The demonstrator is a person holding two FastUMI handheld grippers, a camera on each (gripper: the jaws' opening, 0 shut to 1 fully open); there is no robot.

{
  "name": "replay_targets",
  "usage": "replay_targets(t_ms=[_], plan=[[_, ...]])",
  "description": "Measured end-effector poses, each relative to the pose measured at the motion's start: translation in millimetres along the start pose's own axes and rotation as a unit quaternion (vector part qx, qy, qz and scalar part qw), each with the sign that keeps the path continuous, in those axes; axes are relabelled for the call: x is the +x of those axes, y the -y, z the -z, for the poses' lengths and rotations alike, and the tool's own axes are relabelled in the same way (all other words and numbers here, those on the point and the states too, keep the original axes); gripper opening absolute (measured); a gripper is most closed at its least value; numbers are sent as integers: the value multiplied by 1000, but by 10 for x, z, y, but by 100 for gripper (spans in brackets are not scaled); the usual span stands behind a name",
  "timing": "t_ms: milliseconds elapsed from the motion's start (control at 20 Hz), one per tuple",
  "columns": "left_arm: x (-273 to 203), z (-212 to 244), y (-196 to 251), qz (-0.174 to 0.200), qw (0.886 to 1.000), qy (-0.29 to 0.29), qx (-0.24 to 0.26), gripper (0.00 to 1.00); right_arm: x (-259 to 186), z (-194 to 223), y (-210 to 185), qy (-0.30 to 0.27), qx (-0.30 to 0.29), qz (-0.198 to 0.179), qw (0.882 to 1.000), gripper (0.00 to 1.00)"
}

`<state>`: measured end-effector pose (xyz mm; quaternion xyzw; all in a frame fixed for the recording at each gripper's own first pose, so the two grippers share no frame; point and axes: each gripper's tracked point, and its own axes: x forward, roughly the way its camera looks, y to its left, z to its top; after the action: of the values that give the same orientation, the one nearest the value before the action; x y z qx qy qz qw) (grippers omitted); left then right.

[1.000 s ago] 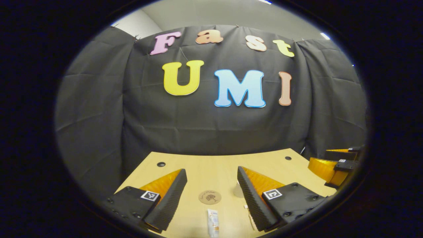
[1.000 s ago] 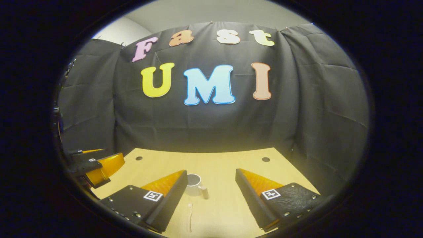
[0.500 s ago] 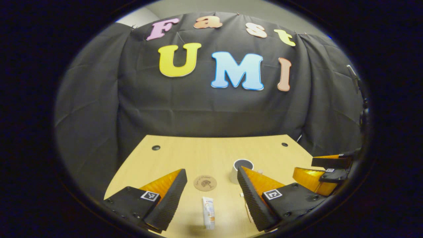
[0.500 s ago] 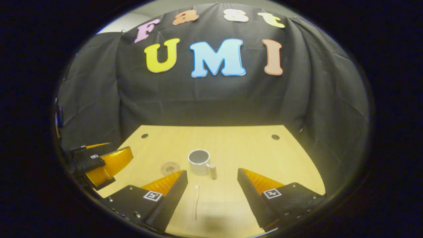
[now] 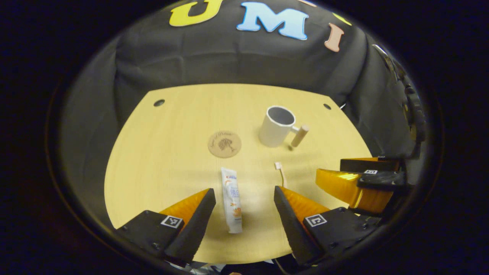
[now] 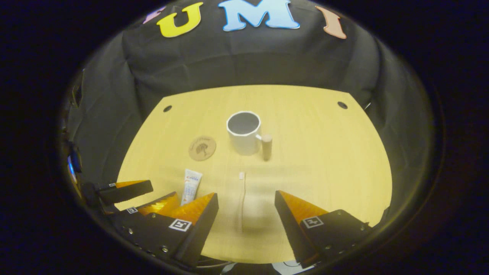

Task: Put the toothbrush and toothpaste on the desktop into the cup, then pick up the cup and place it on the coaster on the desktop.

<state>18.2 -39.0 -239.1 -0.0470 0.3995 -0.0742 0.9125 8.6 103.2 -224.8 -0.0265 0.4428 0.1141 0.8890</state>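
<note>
White and lying flat on the pale wooden desktop (image 5: 164, 152), the toothpaste (image 5: 232, 199) rests between the spread fingers of the left gripper (image 5: 244, 194), which hangs above it and grips nothing. The toothbrush (image 6: 241, 198) lies lengthwise between the wide-apart fingers of the right gripper (image 6: 246, 198), head pointing away, untouched. In the left gripper view the toothbrush (image 5: 280, 175) shows just beyond the right-hand finger. Ahead of both grippers stands the white cup (image 6: 244, 132), upright and empty, its wooden handle turned to the right. The round cork coaster (image 6: 202, 148) lies bare just left of the cup, ahead of the toothpaste (image 6: 190, 185). The black cloth wall (image 6: 244, 61) closes the far edge.
</note>
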Motion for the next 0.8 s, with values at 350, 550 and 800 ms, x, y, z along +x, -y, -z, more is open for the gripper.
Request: replay_targets(t_ms=[350,550,800], plan=[[404,339,-224,-16,997,-70,-26,100,504,337,-64,-87,-9,7,996,83],[598,475,-256,-17,994,-102,-46,100,769,460,-55,-129,0,9,992,81],[765,613,-358,-43,989,-136,-50,100,989,557,-7,-160,15,16,987,63]])
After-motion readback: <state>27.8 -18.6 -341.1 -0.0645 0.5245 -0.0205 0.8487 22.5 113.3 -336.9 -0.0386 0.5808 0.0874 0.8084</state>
